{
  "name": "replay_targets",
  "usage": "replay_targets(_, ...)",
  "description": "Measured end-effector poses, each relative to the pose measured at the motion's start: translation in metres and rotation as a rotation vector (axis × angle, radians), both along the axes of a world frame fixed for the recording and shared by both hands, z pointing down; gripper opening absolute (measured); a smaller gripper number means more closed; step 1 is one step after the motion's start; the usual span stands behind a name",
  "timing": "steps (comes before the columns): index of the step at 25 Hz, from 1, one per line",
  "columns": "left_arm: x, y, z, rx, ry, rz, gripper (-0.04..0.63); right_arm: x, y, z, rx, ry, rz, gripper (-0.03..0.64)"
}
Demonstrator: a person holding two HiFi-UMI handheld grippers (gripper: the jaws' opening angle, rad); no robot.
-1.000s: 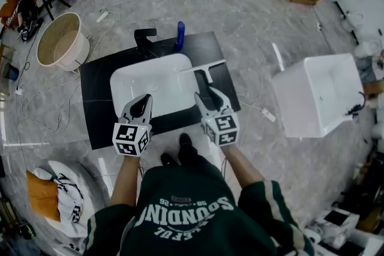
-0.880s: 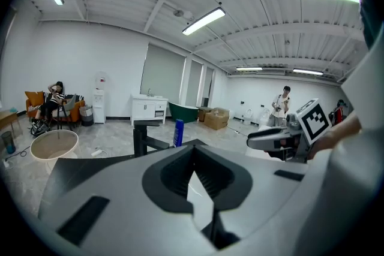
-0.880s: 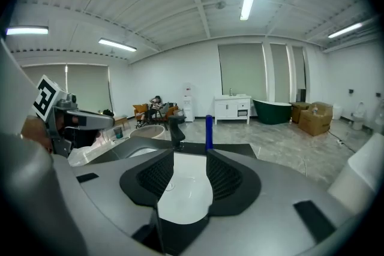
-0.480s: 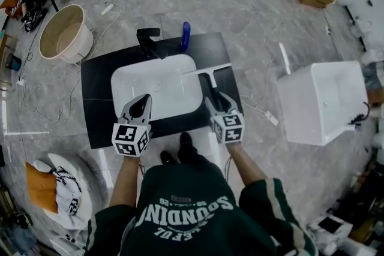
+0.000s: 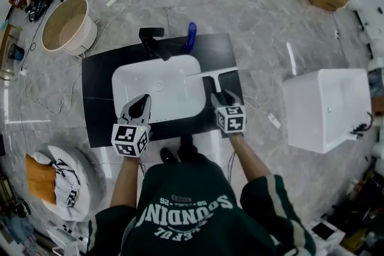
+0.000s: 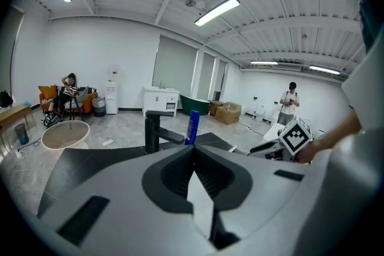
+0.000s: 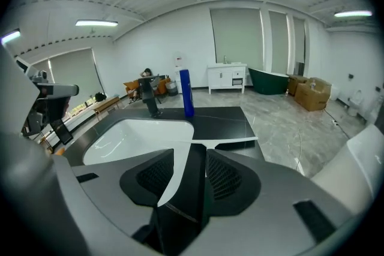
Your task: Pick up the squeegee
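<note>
Head view, squeegee [image 5: 213,76]: T-shaped. Its black handle points back at me from the basin's [image 5: 157,88] right rim, and its long axis runs away from me. The pale blade lies crosswise at the far end, with one tip over that rim.
Head view, right gripper [image 5: 219,95]: just right of the basin, straight behind the blade. The handle runs in between my jaws.
Head view, left gripper [image 5: 143,99]: at the basin's near rim, well apart from the squeegee.
Head view, materials: the basin is glossy white with rounded corners, sunk in a flat black slab [image 5: 99,96]. A black faucet [image 5: 152,42] and a blue bottle [image 5: 191,36] stand behind the basin.
Left gripper view, left gripper [image 6: 193,148]: my jaw tips meet, with nothing between them. The ribbed pads face each other.
Left gripper view, beyond the jaws: the faucet [image 6: 153,132] and bottle [image 6: 192,127] stand upright.
Right gripper view, right gripper [image 7: 197,150]: my jaws are clamped on the handle of the squeegee [image 7: 197,177].
Right gripper view, squeegee direction: the handle points straight ahead along my jaws. The thin blade spans left to right just past the tips, beside the basin's [image 7: 129,135] right edge.
Right gripper view, texture: the jaw pads are meshed and the handle is smooth and dark.
</note>
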State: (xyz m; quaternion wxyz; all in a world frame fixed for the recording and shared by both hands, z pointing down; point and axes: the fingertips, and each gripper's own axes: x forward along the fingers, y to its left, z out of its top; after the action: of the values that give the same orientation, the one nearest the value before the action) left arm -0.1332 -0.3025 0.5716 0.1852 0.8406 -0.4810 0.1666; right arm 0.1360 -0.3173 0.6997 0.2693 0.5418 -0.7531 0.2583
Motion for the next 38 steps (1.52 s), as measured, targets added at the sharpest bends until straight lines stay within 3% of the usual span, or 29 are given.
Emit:
replay_targets(11, -0.023, -0.008, 0.011, -0.040, -0.018, -0.082, 0.002, 0.020, -0.039, 0.054, -0.182, 0.120, -0.044, 0.149)
replay_targets(14, -0.028, -0.007, 0.015, -0.051, -0.022, -0.101, 0.002, 0.008, -0.040, 0.061, -0.253, 0.073, -0.062, 0.149)
replay_targets(31, -0.046, 0.014, 0.022, -0.088, -0.040, -0.169, 0.002, -0.004, -0.049, 0.089, -0.420, 0.063, -0.124, 0.146)
replay_targets(34, -0.051, 0.021, 0.022, -0.091, -0.040, -0.178, 0.002, -0.004, -0.047, 0.090, -0.436, 0.059, -0.103, 0.138)
replay_targets(38, -0.059, 0.028, 0.019, -0.086, -0.040, -0.187, 0.002, -0.004, -0.048, 0.089, -0.441, 0.035, -0.045, 0.079)
